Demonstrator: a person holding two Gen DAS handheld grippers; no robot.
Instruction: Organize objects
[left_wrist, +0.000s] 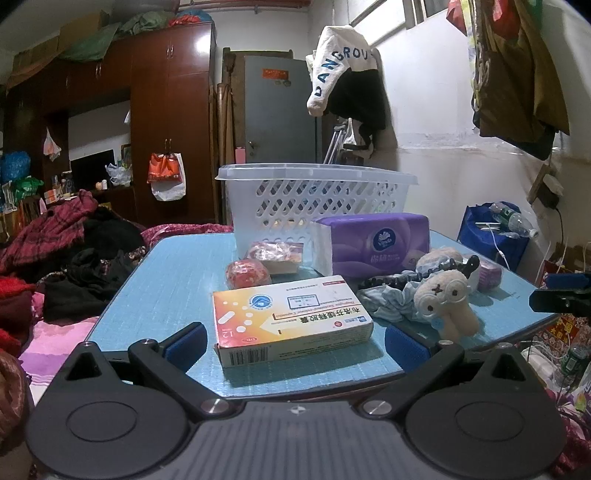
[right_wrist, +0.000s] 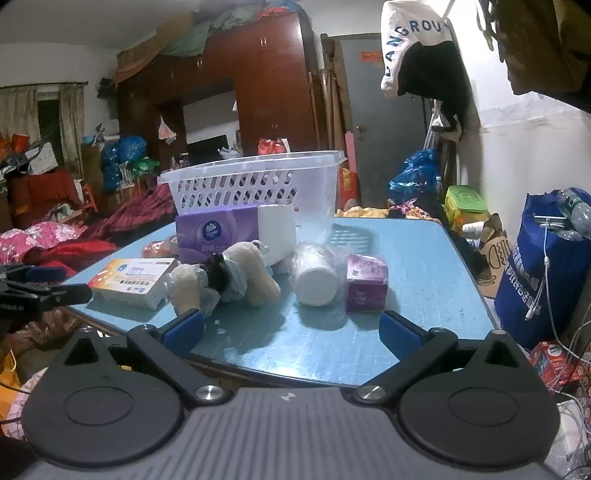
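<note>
two grippers sit at the near edge of your blue desk, both with jaws released and nothing between them. your left gripper faces the medicine box, which lies flat on the desk just ahead, its near end roughly between the blue pads but not touched by either. behind the box sit a red round packet and a small wrapped snack box, close together. the purple tissue pack lies further back, right in front of the white basket, which stands upright at the far side of the desk. to the right of the medicine box, a cream plush toy rests against a light blue scrunchie and a string of dark beads.

your right gripper hovers over the desk's near edge. ahead of it, in the right wrist view, a white paper roll in clear wrap lies on its side, touching a small purple tissue packet on its right. the plush toy lies just left of the roll, and the medicine box sits beyond that, near the left edge. the purple tissue pack stands against the basket, with a white block beside it.

your left gripper's tip shows at the left edge of the right wrist view, and your right gripper's tip at the right edge of the left wrist view.
</note>
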